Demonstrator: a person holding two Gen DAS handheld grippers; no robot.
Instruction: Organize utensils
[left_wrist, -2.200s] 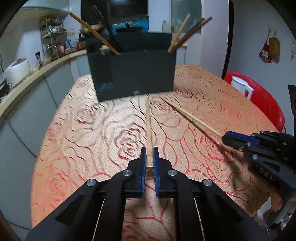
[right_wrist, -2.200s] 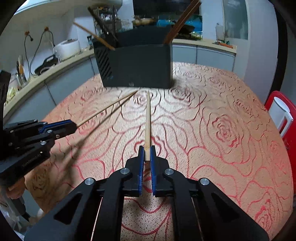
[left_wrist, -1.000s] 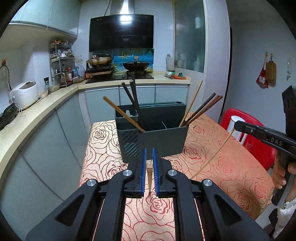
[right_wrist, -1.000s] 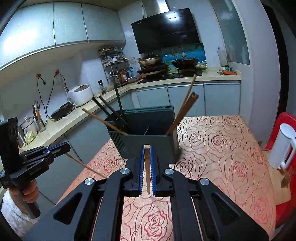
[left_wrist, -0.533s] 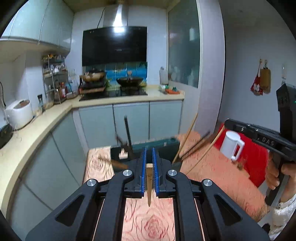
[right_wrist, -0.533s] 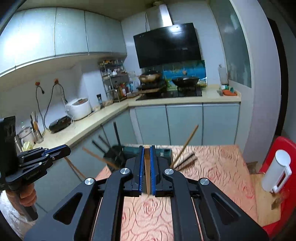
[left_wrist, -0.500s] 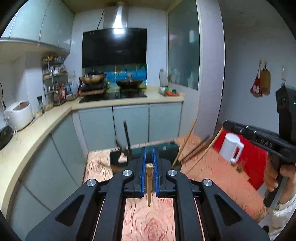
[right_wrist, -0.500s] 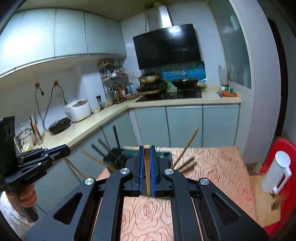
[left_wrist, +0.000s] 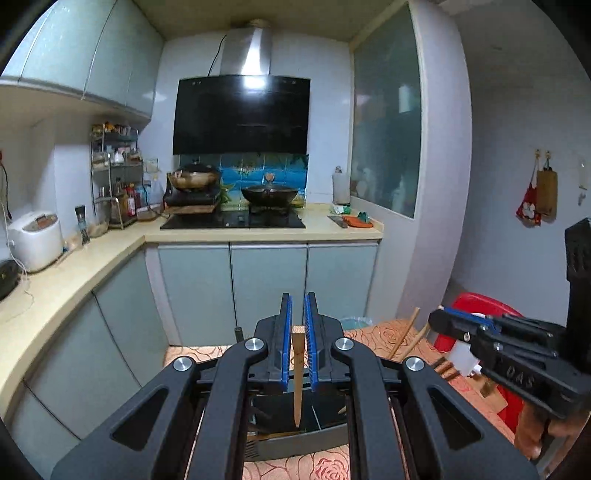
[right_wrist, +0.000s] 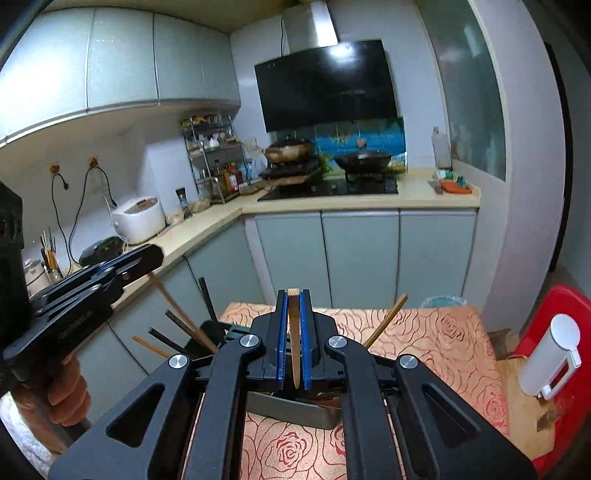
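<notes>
Kitchen: small one, rose-pattern table (right_wrist: 443, 332) sitting in front of grey cabinets, and both grippers are hanging above it.
Left chopstick (left_wrist: 298, 373): pointing tip-down between the blue pads of the left gripper (left_wrist: 298, 354), whose jaws are pinching its thick end. The tip is hanging right over the dark caddy (left_wrist: 295, 441), looks like just above the opening and not in yet.
Right chopstick (right_wrist: 293, 339): same deal, the right gripper (right_wrist: 293, 341) is clamping it between closed jaws, butt end poking up past the pads and the tip aiming down at the caddy (right_wrist: 295, 413).
Caddy: sitting on the table under both grippers, mostly hidden behind them. Already holding a bunch of sticks (right_wrist: 177, 325), dark and light ones, leaning out on the left side, plus one (right_wrist: 386, 319) leaning out on the right.
Progress: I'm guessing pretty far along, since no loose utensils are showing on the bits of table I can see, though the grippers are blocking a lot of it.
Left to do: lowering these two and letting go so they're dropping into a slot. Can't tell which compartment each one is lining up with.
</notes>
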